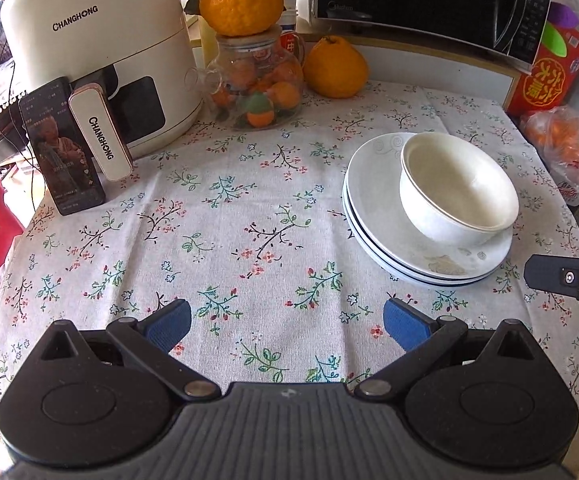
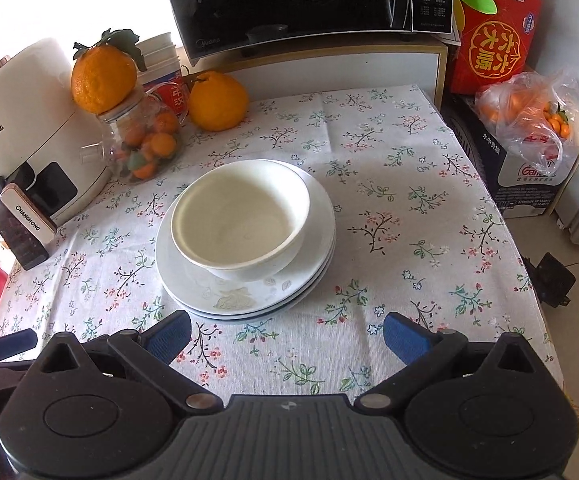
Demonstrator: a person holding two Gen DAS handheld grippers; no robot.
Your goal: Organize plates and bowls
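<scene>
While both tools hang back from the crockery, log the scene as follows.

Left gripper: blue-padded fingers spread wide, nothing between them; it hovers over bare cloth, to the left of the stack.

Right gripper: blue-padded fingers equally wide apart, empty; it faces the stack head-on, near it but not touching.

Flowered white tablecloth: flat under both tools, with clear room on the near side of the stack.

Stack of white shallow plates with a dark blue rim line: at least two plates, nested, edges roughly aligned, on the cloth right of centre.

White round ceramic bowl: upright on the top plate, off-centre toward the back of the stack; whether a second bowl is nested in it I cannot tell.

Far edge: cream air fryer, glass jar of small oranges, black microwave, all well apart from the stack.

Step in hand, judged: stacking looks complete or nearly so.

Next move, judged: if you centre the bowl, close on its near rim with the right tool and lift straight up before shifting.
</scene>
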